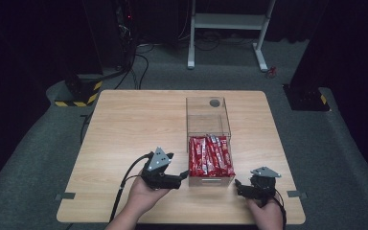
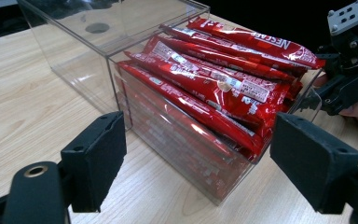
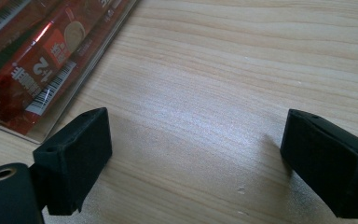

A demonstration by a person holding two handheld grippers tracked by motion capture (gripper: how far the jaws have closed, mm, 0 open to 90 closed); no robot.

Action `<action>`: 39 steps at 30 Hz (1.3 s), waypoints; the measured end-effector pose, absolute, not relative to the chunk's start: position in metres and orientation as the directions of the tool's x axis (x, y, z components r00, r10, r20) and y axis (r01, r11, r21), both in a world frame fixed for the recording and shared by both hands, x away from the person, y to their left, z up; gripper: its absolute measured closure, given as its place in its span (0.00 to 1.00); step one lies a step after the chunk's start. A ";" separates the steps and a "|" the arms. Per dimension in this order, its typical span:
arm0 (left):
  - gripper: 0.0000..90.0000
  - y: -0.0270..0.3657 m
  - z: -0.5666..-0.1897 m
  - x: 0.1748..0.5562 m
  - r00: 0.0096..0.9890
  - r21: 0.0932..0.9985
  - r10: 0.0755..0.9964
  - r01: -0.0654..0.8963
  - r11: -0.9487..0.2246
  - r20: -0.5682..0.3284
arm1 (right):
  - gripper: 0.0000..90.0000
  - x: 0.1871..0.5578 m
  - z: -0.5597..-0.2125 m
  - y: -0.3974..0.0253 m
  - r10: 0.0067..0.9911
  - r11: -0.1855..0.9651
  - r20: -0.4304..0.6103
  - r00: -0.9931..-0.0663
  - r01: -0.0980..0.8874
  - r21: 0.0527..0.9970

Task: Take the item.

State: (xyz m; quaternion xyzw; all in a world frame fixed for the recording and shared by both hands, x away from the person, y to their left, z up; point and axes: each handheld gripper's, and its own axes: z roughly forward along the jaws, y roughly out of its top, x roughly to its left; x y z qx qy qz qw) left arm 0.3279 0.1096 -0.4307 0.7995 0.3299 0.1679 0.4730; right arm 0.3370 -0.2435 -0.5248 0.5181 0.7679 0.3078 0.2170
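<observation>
I hold both grippers wide open and empty — left gripper (image 1: 184, 175) just beside the box (image 1: 210, 179) of red sachets (image 1: 211, 155), right gripper (image 1: 238, 184) over bare table (image 1: 124, 124) near its corner.

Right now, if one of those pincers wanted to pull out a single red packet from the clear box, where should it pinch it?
Probably the topmost red packet, from above, since the clear box is open on top and its walls block the sides. Pinch across its narrow width near the raised end by the near wall: the packets lie lengthwise, packed tight. The left gripper, jaws open, faces that end.
</observation>
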 end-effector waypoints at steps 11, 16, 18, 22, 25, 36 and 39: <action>0.21 0.097 -0.429 0.334 0.738 0.865 0.673 0.367 -0.344 -0.046 | 0.10 0.337 -0.525 -0.243 0.928 0.275 -0.012 -0.373 0.662 0.697; 0.21 0.092 -0.430 0.337 0.742 0.864 0.668 0.371 -0.342 -0.054 | 0.10 0.337 -0.525 -0.243 0.928 0.275 -0.012 -0.373 0.662 0.697; 0.22 0.090 -0.430 0.338 0.744 0.865 0.665 0.372 -0.337 -0.061 | 0.10 0.337 -0.525 -0.243 0.927 0.277 -0.013 -0.374 0.661 0.698; 0.22 0.086 -0.429 0.339 0.747 0.864 0.662 0.372 -0.339 -0.062 | 0.10 0.337 -0.525 -0.243 0.927 0.278 -0.013 -0.376 0.662 0.696; 0.22 0.080 -0.428 0.342 0.753 0.862 0.656 0.368 -0.348 -0.056 | 0.10 0.337 -0.525 -0.243 0.926 0.279 -0.014 -0.377 0.660 0.697; 0.25 0.067 -0.430 0.348 0.755 0.858 0.653 0.372 -0.353 -0.058 | 0.10 0.337 -0.525 -0.243 0.925 0.280 -0.013 -0.379 0.659 0.698; 0.27 0.066 -0.431 0.349 0.754 0.856 0.654 0.375 -0.356 -0.058 | 0.10 0.337 -0.525 -0.243 0.925 0.280 -0.012 -0.379 0.660 0.698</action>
